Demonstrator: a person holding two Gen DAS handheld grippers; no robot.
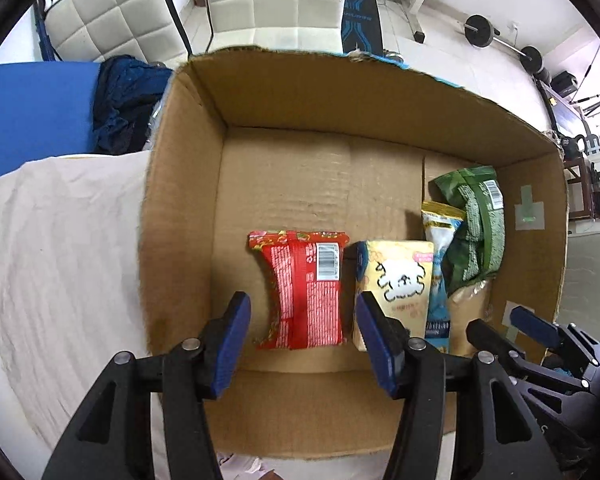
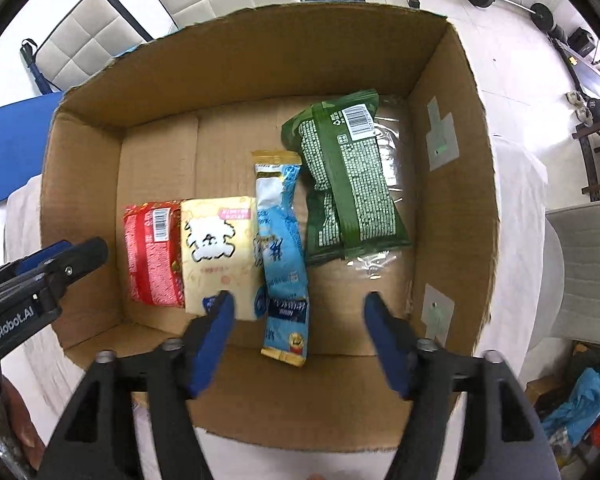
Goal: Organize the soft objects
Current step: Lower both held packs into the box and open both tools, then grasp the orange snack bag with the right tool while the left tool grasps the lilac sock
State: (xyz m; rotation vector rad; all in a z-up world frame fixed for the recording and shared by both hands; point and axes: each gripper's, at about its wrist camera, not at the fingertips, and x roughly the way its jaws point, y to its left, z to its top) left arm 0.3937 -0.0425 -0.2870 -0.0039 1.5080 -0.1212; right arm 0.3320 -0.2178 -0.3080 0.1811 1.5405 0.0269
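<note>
I'm holding both tongs over the cardboard box (image 2: 452,184). My left tongs (image 1: 302,342) are gaping wide, gripping nothing, w/ the red snack pack (image 1: 304,292) lying flat between the tips on the box floor. My right tongs (image 2: 300,334) are hanging spread wide too, nothing in them, just above the blue sachet (image 2: 282,256). The yellow pack w/ a white dog (image 2: 220,256) is sitting btwn red pack & sachet, touching both. The green bag (image 2: 348,176) is lying by the right wall.
</note>
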